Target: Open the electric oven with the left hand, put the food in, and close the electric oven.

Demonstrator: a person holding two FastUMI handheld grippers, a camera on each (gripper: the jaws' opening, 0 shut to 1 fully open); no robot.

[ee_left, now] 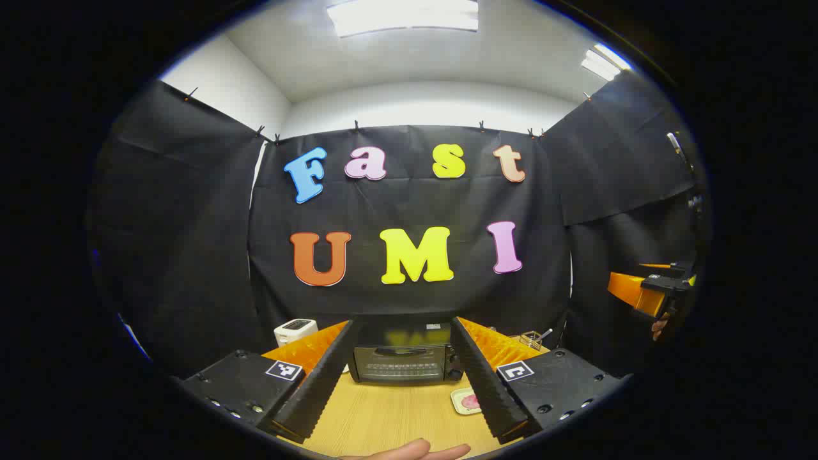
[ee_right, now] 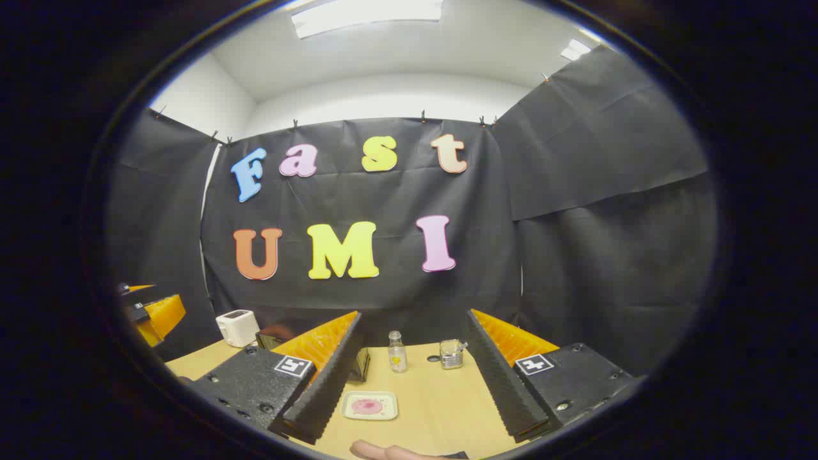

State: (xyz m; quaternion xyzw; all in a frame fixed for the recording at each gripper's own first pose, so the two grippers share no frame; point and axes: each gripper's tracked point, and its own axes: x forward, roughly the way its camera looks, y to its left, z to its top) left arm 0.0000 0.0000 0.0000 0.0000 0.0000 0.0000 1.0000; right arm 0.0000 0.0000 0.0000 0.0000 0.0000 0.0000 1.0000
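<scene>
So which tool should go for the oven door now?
Left. The oven, door shut, sits straight ahead between the left tool's open fingers. The right tool frames the food plate instead, suiting the later pickup.

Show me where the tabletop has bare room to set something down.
Bare wood lies in front of the closed oven, left of the food tray, and in the right gripper view between the tray and the bottle. The back edge is crowded: bottle, jar, toaster.
</scene>
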